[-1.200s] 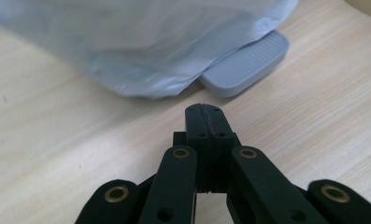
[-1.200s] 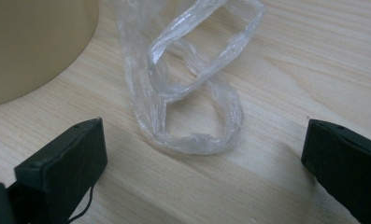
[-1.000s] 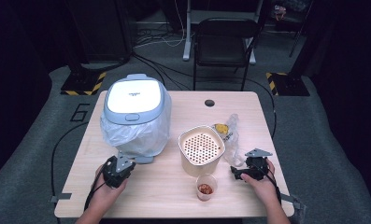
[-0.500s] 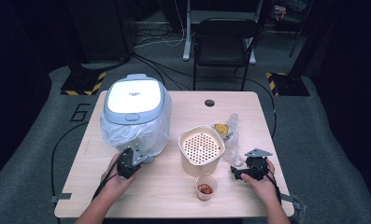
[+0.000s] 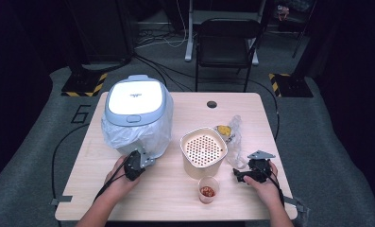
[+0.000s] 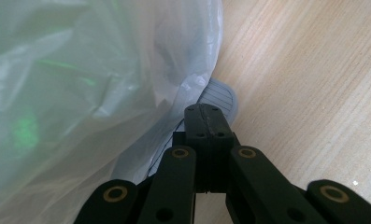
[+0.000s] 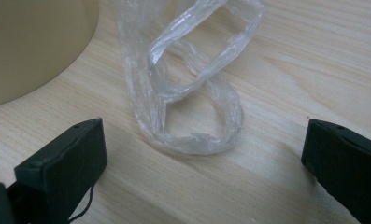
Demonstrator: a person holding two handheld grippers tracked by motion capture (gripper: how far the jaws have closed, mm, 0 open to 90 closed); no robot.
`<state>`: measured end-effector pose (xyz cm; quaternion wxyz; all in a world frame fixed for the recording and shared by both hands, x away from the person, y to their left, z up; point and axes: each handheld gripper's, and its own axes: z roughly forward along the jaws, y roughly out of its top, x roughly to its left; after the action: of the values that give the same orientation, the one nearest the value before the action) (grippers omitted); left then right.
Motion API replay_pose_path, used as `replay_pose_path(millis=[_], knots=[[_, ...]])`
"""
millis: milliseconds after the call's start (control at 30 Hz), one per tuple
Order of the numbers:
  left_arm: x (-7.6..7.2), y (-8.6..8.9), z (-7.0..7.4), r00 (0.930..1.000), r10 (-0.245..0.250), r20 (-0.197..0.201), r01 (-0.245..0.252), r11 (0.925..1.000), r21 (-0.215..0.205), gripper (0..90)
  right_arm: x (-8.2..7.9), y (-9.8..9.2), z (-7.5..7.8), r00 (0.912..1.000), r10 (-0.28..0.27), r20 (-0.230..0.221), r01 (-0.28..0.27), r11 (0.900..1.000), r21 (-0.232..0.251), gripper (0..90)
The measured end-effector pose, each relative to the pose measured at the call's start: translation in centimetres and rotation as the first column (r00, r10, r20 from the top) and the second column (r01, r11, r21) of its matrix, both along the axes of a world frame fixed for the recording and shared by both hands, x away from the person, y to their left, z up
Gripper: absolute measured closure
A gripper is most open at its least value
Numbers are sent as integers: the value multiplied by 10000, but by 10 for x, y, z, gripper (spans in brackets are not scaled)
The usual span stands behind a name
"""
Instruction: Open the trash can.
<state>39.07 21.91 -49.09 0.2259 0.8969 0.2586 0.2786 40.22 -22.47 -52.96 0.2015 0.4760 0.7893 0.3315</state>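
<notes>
Your left gripper (image 5: 137,164), fingers pressed fully together and holding nothing, points toward twelve o'clock at the plastic-wrapped rice cooker (image 5: 135,113), its tip just at the cooker's foot (image 6: 220,95). Your right gripper (image 5: 245,174) rests at four o'clock on the tabletop (image 5: 175,198), fingers spread wide around the clear bag handles (image 7: 192,93), which run lengthwise away toward twelve o'clock, beside the beige basket (image 5: 203,151).

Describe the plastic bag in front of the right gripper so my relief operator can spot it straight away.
Start at the cream perforated basket in the middle of the wooden table. Just to its right lies a crumpled clear plastic bag with something yellow inside. Its two twisted handle loops reach toward the right gripper, unlike the bag around the white cooker.
</notes>
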Motion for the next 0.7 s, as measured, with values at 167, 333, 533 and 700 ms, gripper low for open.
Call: replay_pose_path(millis=[167, 333, 533, 700], knots=[[-2, -1, -5, 9998, -68, 175, 67, 10000, 70, 900, 0, 0, 0, 10000, 20, 13, -20, 10000, -12, 0], [-2, 2, -11, 10000, -1, 100, 4, 9997, -264, 900, 0, 0, 0, 10000, 11, 14, -11, 10000, -14, 0], [-2, 4, -15, 9999, -22, 115, 27, 9992, -393, 900, 0, 0, 0, 10000, 9, 10, -9, 10000, -11, 0], [-3, 3, -16, 9996, 98, 266, -89, 9993, -354, 900, 0, 0, 0, 10000, 18, 18, -18, 10000, -17, 0]])
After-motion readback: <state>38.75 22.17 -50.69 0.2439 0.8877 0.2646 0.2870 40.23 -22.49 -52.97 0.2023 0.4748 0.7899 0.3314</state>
